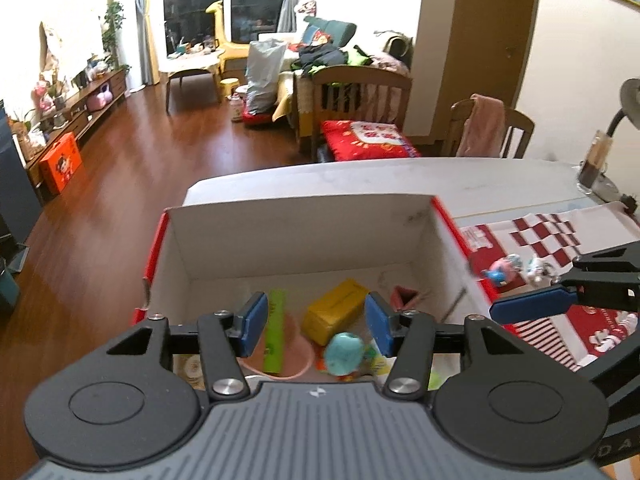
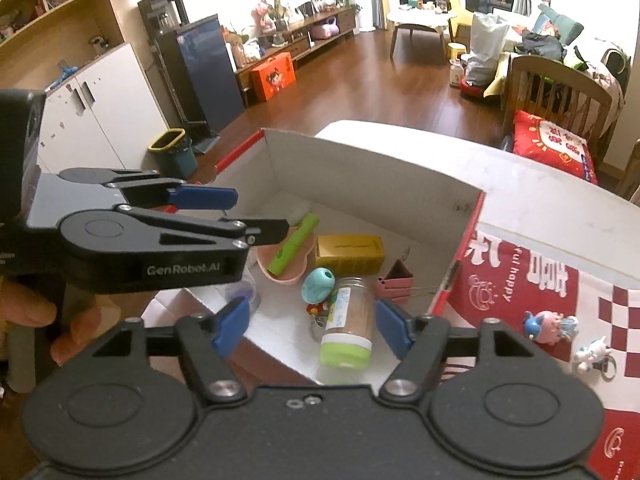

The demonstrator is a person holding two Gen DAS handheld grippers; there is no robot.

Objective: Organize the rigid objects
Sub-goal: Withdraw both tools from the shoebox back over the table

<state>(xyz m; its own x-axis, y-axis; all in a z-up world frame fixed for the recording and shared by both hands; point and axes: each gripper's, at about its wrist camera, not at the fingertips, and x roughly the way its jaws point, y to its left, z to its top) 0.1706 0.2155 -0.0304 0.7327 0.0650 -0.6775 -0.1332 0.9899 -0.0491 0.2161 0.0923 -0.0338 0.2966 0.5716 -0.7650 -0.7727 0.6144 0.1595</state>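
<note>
An open white cardboard box with red outside [image 1: 296, 240] [image 2: 372, 172] holds a yellow box [image 1: 334, 316] [image 2: 350, 254], a green tube [image 1: 276, 332] [image 2: 294, 244] on a pink dish [image 2: 284, 268], a teal ball-shaped toy [image 1: 344, 354] [image 2: 318, 284], a pink binder clip [image 1: 404, 298] [image 2: 396, 280] and a green-lidded jar [image 2: 348, 328]. My left gripper [image 1: 316, 326] is open and empty above the box's near side. My right gripper [image 2: 312, 322] is open and empty over the jar. Two small figurines [image 2: 548, 326] [image 2: 592, 354] lie on the cloth, right of the box.
A red-and-white cloth [image 2: 560, 280] covers the white table [image 1: 440, 180] beside the box. A glass [image 1: 594, 168] stands at the far right. Chairs [image 1: 492, 128] and a wooden crib [image 1: 356, 100] stand beyond the table edge.
</note>
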